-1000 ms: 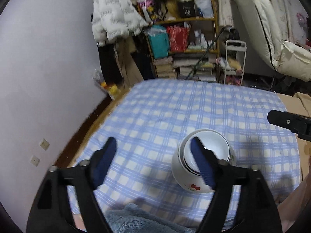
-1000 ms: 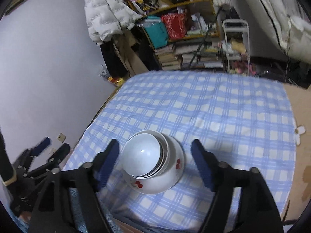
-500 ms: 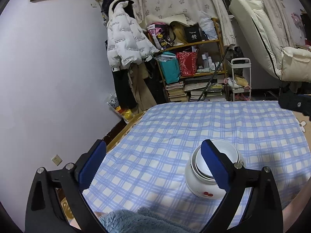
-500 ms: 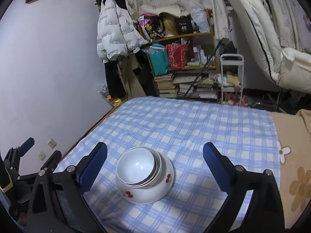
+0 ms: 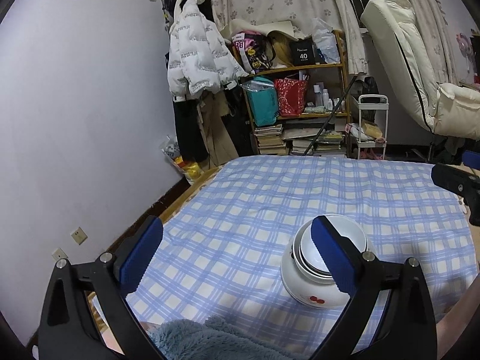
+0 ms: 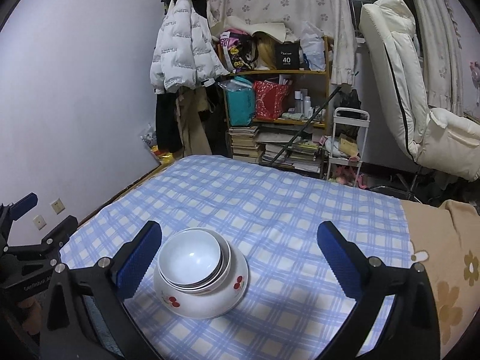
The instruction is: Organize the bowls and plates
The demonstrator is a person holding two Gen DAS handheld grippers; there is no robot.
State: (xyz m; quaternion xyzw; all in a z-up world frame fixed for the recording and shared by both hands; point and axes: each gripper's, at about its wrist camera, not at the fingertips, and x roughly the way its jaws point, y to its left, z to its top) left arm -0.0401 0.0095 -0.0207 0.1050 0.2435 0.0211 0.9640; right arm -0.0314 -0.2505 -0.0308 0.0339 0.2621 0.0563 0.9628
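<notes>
Blue-padded and black-framed, both of our tools hang above the table: our left gripper (image 5: pixel 237 249) and our right gripper (image 6: pixel 240 247) each point forward and slightly down, jaws spread wide, gripping nothing and touching nothing. On the blue-and-white checked tablecloth (image 6: pixel 270 204) sits a big white ceramic bowl with red cherry prints (image 6: pixel 201 295). Nested inside it we've got a stack of smaller white bowls (image 6: pixel 192 259), the top one empty.
</notes>
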